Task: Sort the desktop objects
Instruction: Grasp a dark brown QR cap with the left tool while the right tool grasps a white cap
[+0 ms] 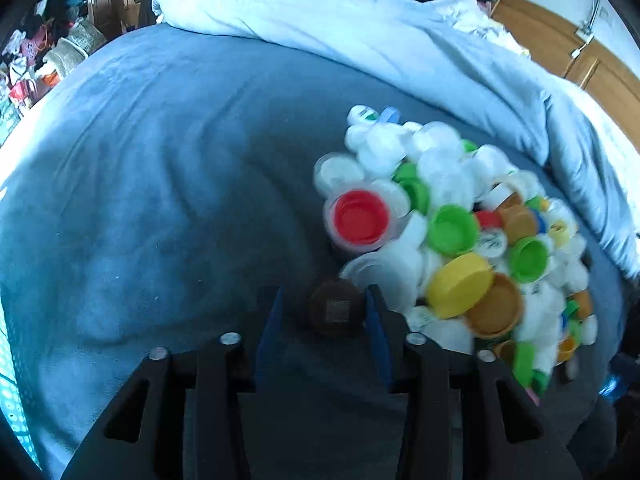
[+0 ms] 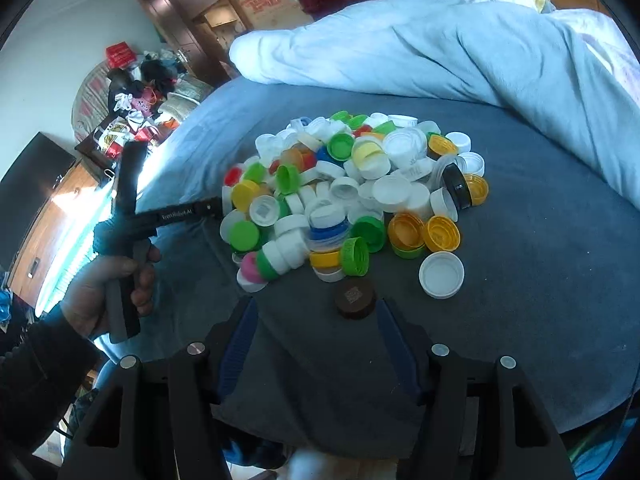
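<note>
A heap of plastic bottle caps (image 1: 452,232) in white, green, yellow, red and orange lies on a blue-grey bed sheet (image 1: 160,200). In the left wrist view my left gripper (image 1: 326,294) stands at the heap's near left edge. A dark brown cap (image 1: 336,312) with a square code label sits between its jaws, against the right finger (image 1: 378,320), with a gap to the left finger. In the right wrist view the heap (image 2: 352,192) lies ahead. My right gripper (image 2: 316,304) is open, and a brown labelled cap (image 2: 355,300) lies just ahead, near its right fingertip.
A light blue duvet (image 2: 440,48) is bunched along the far and right side of the bed. A person's hand (image 2: 104,288) holds the left gripper at the heap's left edge. One white cap (image 2: 442,274) lies apart at the heap's near right. Clutter and wooden furniture (image 2: 132,92) stand beyond the bed.
</note>
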A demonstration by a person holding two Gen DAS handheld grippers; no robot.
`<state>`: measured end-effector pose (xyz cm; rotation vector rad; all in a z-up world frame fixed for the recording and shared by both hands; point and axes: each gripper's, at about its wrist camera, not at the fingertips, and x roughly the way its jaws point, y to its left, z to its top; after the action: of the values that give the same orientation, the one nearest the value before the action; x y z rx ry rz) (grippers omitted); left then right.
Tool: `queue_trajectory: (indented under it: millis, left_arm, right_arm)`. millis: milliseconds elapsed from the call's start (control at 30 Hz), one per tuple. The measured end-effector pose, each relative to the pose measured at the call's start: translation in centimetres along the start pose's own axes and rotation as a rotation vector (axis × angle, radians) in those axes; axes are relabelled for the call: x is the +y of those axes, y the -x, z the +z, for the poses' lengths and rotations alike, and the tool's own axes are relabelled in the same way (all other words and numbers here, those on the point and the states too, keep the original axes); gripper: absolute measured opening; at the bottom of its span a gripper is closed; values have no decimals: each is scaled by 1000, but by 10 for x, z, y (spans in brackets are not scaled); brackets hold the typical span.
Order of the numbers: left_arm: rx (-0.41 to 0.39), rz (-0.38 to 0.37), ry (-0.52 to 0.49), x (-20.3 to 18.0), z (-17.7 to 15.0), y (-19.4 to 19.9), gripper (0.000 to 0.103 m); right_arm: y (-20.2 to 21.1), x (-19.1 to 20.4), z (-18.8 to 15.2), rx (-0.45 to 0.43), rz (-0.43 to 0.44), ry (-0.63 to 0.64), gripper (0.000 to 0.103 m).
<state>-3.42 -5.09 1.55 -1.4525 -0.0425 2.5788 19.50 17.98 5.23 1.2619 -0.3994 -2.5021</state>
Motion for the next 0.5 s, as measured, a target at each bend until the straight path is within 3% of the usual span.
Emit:
queue_trajectory:
  millis: [67, 300, 500]
  left_arm:
    - [-5, 11, -6, 1, -3, 3, 25]
    - [-77, 11, 24, 3, -18, 37, 24]
    - [-117, -19, 12, -12, -28, 71, 25]
  right_arm:
    - [2, -2, 1, -12, -1, -2, 67]
    - [12, -25, 6, -48, -67, -3, 63]
    - [-5, -51, 11, 10, -151, -17, 63]
